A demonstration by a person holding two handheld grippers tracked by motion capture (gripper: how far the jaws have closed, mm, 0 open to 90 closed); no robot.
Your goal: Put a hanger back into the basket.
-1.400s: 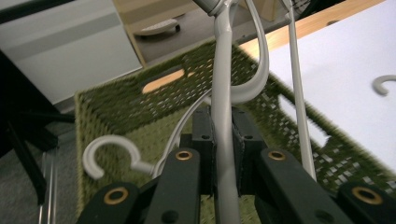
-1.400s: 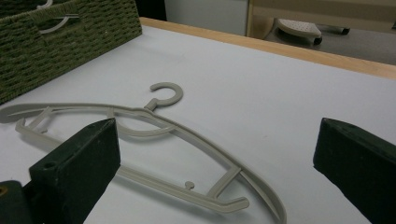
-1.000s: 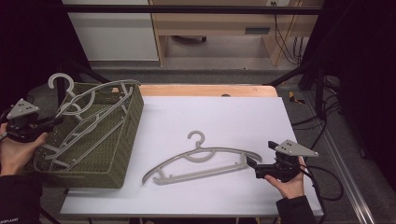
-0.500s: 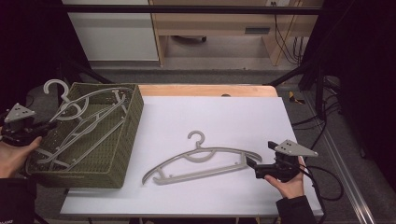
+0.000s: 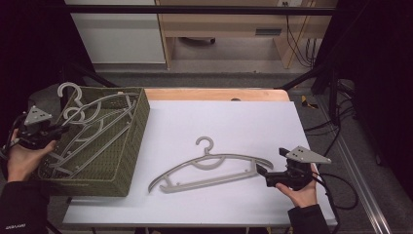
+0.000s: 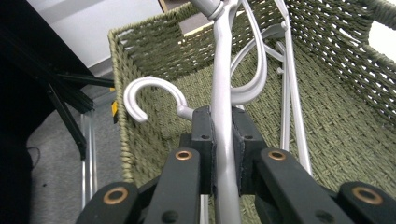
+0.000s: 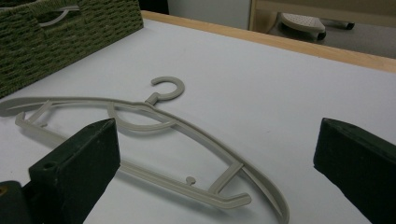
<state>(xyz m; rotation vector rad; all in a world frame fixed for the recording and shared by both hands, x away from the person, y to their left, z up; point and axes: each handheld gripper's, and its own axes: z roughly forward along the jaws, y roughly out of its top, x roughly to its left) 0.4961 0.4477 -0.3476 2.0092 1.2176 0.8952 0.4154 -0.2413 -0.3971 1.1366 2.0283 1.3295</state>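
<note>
The left gripper (image 6: 223, 154) clamps a grey hanger (image 6: 224, 84) over the woven basket (image 5: 131, 146) at far left. The right gripper (image 7: 215, 158), jaws apart, rests just beside a second hanger (image 5: 209, 168) lying flat on the white table (image 5: 234, 117).

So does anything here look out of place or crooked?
Only the woven basket: it sits skewed, hanging over the table's left edge, with hanger hooks poking above its rim. The lone hanger lies flat on the white top.

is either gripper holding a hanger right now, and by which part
The left gripper is shut on a grey hanger by its arm, over the basket. The right gripper is open, holding nothing.
</note>
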